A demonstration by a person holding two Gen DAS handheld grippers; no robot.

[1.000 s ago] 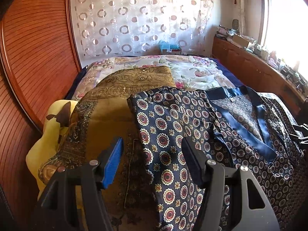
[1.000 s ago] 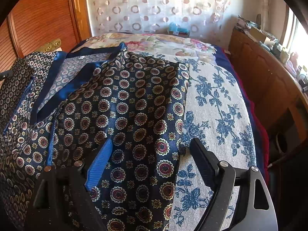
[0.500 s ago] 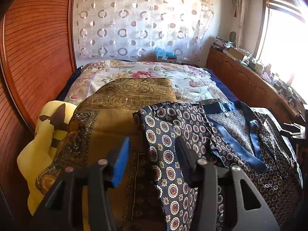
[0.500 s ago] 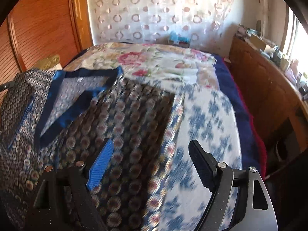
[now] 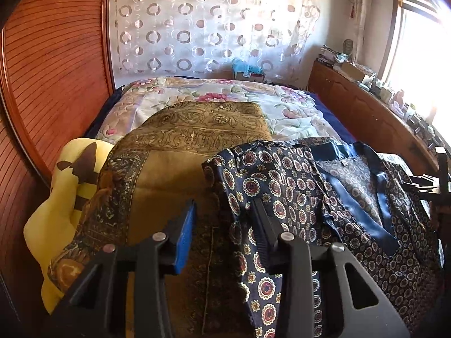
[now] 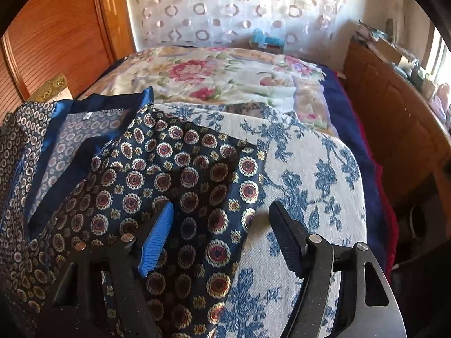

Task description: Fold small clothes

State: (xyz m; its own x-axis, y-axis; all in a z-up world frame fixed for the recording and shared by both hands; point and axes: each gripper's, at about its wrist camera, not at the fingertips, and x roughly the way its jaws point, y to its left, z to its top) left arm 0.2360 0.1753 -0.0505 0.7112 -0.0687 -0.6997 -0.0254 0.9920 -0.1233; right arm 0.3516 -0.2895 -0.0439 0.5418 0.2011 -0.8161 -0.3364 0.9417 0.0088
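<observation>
- The left gripper [image 5: 222, 219] is seen closing, its jaws astride the navy patterned garment's [image 5: 282, 186] edge, not yet pinched.
- The right gripper [image 6: 222, 214] is seen closing over the garment's other edge, unpinched.

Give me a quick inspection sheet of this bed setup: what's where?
Surface: bed with a floral quilt and a blue-flowered white cover.
Job's things: navy medallion-print garment spread out, satin-trimmed neckline showing.
Clutter: gold patterned cloth; yellow plush toy at the bed's edge.
Grippers: left hand-held gripper closing, garment's edge by its right finger; right hand-held gripper closing over the garment's other edge; neither pressing yet.
Cables: nothing seen.
Surroundings: circle-patterned curtain, wooden panelling, cluttered wooden sideboard under a bright window.
</observation>
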